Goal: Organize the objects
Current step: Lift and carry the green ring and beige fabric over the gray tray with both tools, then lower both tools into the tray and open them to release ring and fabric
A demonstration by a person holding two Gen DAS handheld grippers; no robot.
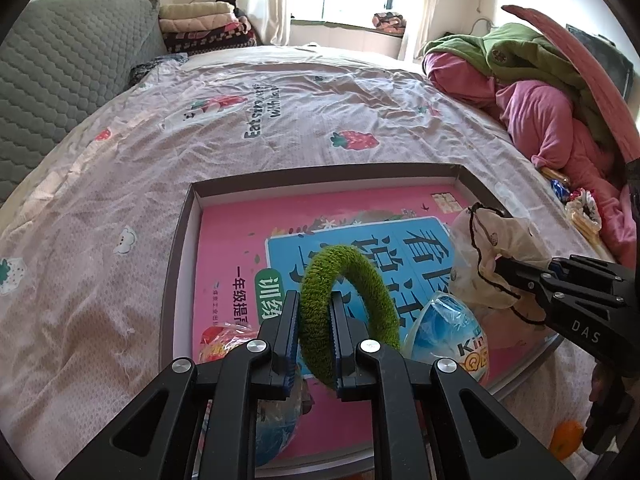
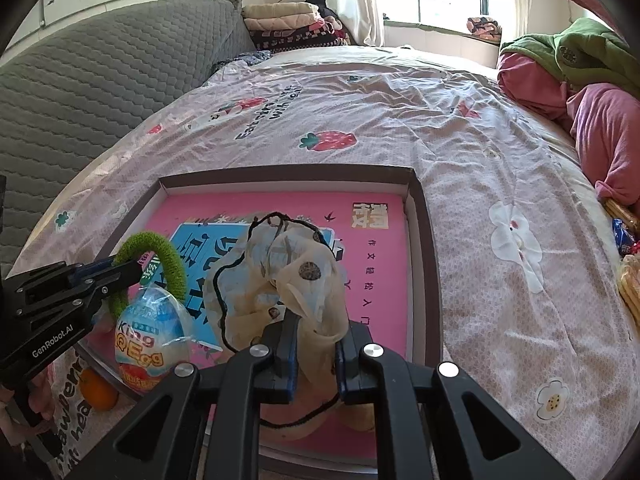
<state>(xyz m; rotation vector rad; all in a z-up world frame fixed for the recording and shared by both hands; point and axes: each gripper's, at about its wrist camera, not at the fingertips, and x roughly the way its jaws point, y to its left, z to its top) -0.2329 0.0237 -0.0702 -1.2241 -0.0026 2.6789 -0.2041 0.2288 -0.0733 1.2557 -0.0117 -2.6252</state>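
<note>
Over box, green hairband arch-up, clamped by left gripper

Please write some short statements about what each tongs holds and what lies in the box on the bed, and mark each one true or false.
1. The left tongs are shut on the green fuzzy ring. True.
2. The right tongs are open and hold nothing. False: they are shut on the cream scrunchie with dark trim.
3. A pink book lies flat in the shallow box. True.
4. The egg-shaped toy lies on the bedsheet outside the box. False: it rests inside the box, on the book.
5. An orange fruit lies outside the box, near its corner. True.
</note>
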